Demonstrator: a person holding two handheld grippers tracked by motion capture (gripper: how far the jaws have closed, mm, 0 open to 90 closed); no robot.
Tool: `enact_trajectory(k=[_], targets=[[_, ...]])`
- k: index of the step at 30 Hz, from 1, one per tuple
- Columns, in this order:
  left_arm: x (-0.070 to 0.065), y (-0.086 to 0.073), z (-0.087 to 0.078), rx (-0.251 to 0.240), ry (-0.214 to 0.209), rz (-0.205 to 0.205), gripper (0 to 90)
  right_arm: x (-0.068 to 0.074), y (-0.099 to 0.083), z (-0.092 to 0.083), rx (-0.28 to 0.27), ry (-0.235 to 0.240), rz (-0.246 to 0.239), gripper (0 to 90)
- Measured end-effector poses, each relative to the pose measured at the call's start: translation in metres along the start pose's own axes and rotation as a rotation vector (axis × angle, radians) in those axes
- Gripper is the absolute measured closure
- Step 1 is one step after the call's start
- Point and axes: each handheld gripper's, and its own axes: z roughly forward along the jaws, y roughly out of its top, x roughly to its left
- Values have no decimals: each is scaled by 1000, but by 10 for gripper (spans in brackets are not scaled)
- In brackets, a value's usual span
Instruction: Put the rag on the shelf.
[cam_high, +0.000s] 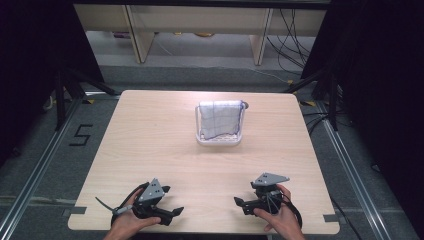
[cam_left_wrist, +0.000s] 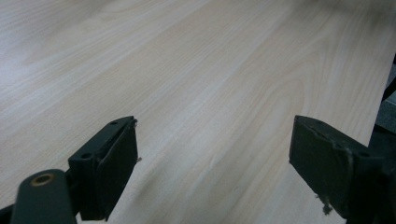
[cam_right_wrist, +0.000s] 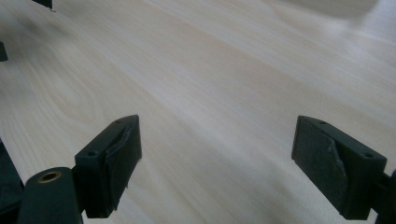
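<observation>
Both tongs, left tongs (cam_high: 176, 212) and right tongs (cam_high: 239, 201), gape empty, well apart from the towel (cam_high: 218, 119) in its rack (cam_high: 218, 140).

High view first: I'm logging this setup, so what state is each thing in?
Towel: folded, draped over the rack, untouched.
Rack: upright in mid-table, apart from both grippers.
Left gripper: open, nothing between its jaws, low at the near edge.
Right gripper: open, nothing between its jaws, low at the near edge.

A lab: black curtains (cam_high: 30, 75), loose cables (cam_high: 292, 35) and floor rails (cam_high: 30, 175) surround one wooden table (cam_high: 150, 145).
</observation>
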Motion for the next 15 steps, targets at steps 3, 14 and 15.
enact_trajectory(k=[3,14,15], targets=[[-2,-1,0,5,0,-2,151,1,-5,-2,12,-9,-8,167],[-4,-3,-3,16,-4,18,151,4,-19,-10,34,-21,-45,167],[-4,-3,-4,31,-3,35,151,6,-20,-11,42,-16,-35,167]])
